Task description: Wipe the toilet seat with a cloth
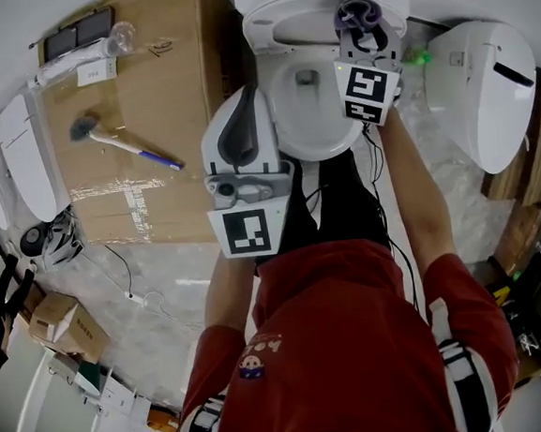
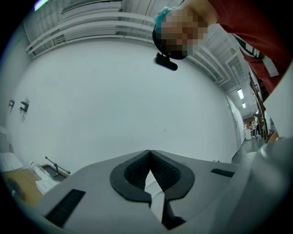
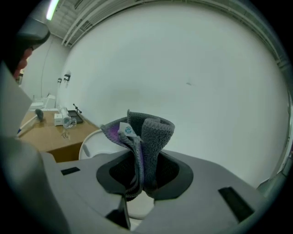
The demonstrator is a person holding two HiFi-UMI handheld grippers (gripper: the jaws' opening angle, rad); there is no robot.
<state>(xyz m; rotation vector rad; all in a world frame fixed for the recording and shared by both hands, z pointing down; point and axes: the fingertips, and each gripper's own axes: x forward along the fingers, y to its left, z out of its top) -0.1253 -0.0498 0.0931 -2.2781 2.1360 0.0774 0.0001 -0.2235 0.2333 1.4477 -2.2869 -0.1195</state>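
Person in a red shirt stands over the toilet [image 1: 283,19]. Right hand-held gripper [image 1: 358,16] is pinching a grey cloth [image 1: 356,11] with a purple side and a small tag; in the right gripper view the cloth [image 3: 147,130] stands up in a bunch from between the clamped jaws, and the right hand-held gripper [image 3: 143,157] faces a white wall. In the head view the cloth sits over the rear of the toilet seat [image 1: 335,144] – contact cannot be judged. Left hand-held gripper [image 1: 244,98] is beside the bowl's left edge, jaws pressed together on nothing – confirmed in the left gripper view [image 2: 149,152]. Left of the toilet is a cardboard box [image 1: 168,172] with a brush [image 1: 118,139] lying on top. A second toilet [image 1: 481,88] stands at right.
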